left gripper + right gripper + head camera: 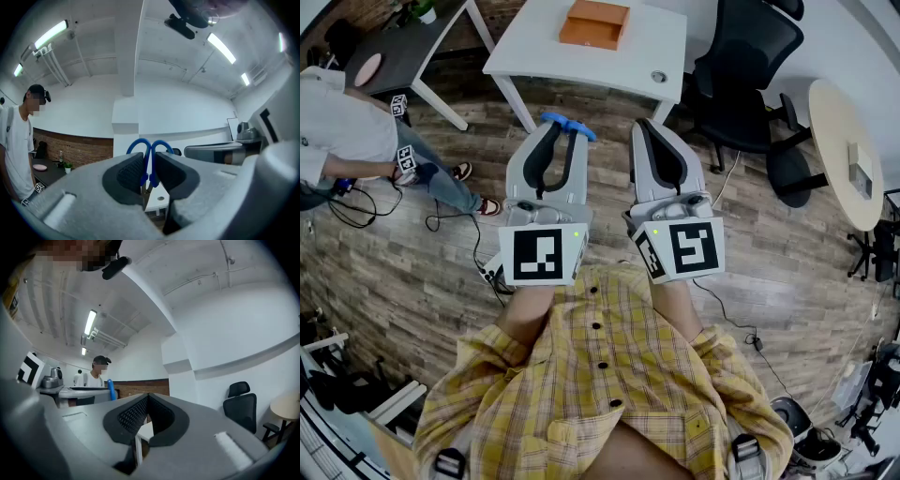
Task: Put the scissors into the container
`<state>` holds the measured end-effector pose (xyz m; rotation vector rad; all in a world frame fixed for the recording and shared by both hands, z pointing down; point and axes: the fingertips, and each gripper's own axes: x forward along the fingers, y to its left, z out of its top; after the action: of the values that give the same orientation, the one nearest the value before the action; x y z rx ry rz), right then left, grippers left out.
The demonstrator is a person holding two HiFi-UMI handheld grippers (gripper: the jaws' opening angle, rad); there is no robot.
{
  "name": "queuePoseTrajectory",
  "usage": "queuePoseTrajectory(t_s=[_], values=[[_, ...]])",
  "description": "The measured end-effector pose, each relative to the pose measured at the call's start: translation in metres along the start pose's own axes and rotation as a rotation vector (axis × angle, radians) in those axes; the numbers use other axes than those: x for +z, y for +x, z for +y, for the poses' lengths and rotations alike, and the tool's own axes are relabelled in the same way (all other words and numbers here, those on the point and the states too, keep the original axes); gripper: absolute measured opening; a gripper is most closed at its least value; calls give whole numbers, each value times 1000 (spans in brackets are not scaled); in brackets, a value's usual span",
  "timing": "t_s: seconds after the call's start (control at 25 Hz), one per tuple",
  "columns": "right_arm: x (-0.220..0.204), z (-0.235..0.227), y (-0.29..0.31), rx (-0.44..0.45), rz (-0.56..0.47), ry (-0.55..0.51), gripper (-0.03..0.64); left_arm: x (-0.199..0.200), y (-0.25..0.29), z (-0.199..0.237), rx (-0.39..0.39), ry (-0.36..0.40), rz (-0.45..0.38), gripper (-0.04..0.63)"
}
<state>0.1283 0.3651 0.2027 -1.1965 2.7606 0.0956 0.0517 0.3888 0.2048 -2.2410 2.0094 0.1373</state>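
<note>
From my end, the left gripper (558, 133) is clamped on the blue scissors (150, 151), pads pinching them just below the handle loops, which poke out past the jaw tips. The right gripper (147, 409) is beside it, jaws closed together with nothing in them. Both are held up over the wood floor. Further out, the orange container (594, 23) sits on the white table (534, 47), well apart from the scissors.

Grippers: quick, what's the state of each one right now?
Left gripper: closed on the scissors, blue handles sticking out past the jaws.
Right gripper: closed, nothing in it.
</note>
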Motion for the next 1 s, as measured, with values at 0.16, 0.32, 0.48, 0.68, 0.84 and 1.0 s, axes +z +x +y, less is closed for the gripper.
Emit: queuePoseTrajectory(t_s=[0.16,0.32,0.48,0.68,0.84,1.0], values=[[5,-4,-6,15,-11,-3,3,5,0,-9,0,2,-16,86],[9,-7,-11,44,-25,-4,3,7,-2,-19,24,10,-14,86],[13,-11,-20,113,-39,-15,3,8,-1,-32,52,15,-23,86],[17,-21,-39,148,-46,-41,3,8,-7,-55,95,28,-20,86],[18,-35,-49,170,-49,-2,3,5,-13,-73,109,56,4,87],[15,-42,-53,174,-43,13,3,6,-13,-80,112,91,9,86]])
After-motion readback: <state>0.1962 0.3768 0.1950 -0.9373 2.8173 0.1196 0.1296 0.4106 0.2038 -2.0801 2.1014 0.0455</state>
